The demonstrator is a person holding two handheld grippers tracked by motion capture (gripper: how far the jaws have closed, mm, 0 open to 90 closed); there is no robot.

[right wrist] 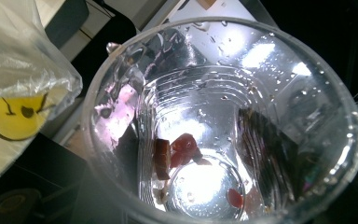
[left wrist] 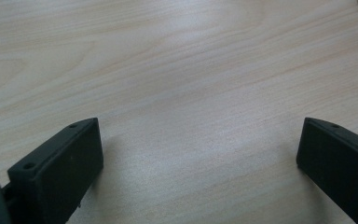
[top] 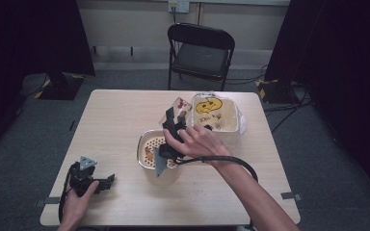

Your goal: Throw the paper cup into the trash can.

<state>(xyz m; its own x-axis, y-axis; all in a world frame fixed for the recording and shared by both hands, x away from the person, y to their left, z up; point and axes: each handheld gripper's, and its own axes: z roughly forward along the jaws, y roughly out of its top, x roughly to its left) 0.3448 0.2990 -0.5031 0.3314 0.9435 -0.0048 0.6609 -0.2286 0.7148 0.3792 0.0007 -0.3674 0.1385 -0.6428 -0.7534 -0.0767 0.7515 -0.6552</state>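
Right gripper [top: 173,126] clamped on cup [right wrist: 223,121], tipped mouth-down toward strainer [top: 147,144] just below; left gripper [top: 107,182] apart, idle on tabletop [top: 115,110].

High view looks forward and down over the whole table [top: 125,110]. Left gripper view sits close above bare tabletop. Right gripper view stares into a clear cup [right wrist: 223,116], very near.

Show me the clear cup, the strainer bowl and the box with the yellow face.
cup [right wrist: 223,116]: right gripper view, inner wall of the clear cup.
strainer bowl [top: 150,144]: high view, perforated floor at its left.
box [top: 208,105]: high view, the yellow face on its cover.
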